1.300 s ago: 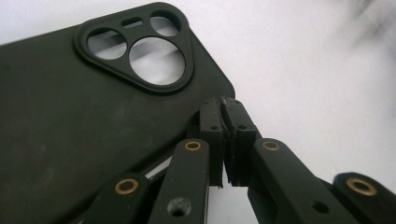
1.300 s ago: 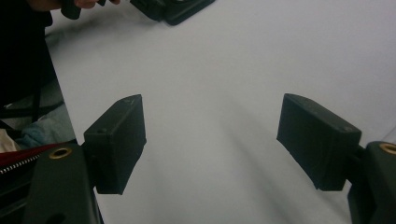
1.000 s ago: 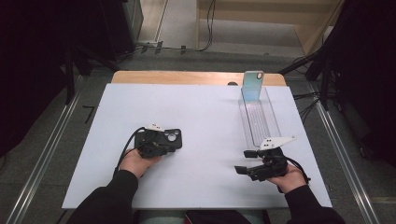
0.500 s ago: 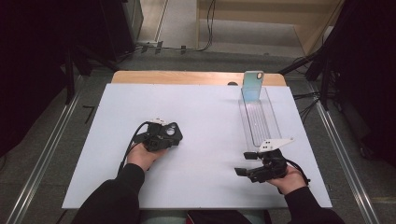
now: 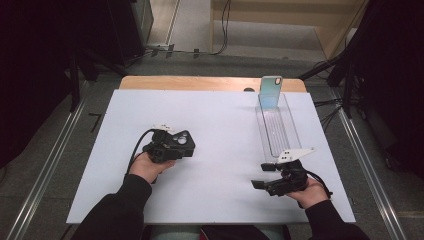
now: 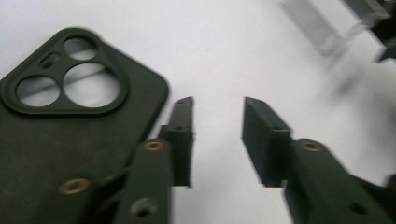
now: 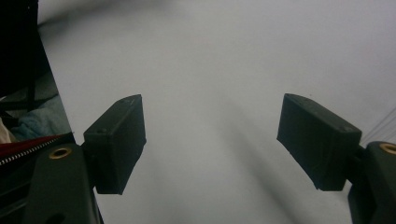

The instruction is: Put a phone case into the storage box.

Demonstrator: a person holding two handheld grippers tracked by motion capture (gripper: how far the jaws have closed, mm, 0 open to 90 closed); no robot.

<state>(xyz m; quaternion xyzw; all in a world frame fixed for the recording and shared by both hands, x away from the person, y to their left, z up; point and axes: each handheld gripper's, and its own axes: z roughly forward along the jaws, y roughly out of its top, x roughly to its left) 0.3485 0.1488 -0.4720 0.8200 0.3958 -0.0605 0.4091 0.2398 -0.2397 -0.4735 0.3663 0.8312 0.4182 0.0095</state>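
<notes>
While our left gripper point(image 6: 217, 135) hangs over the middle-left of the table point(image 5: 220, 120), the black case point(image 6: 70, 121) lies flat on the white top just beside its jaws, outside the gap. We see the case as matt black with rounded corners and a raised camera block; that block has two large round holes, a third smaller one and a small slot, and the white top shows through them. In the high view the case point(image 5: 181, 142) sits just beyond our left hand point(image 5: 150, 165). The left jaws have just been opening and now stand partly apart with only bare top between them. Our right gripper point(image 7: 210, 140) rests near the table's front right corner, jaws wide apart and holding nothing. A clear tray point(image 5: 277, 130) runs along the right edge toward the far side, with a pale blue case point(image 5: 270, 92) standing upright at its far end.
</notes>
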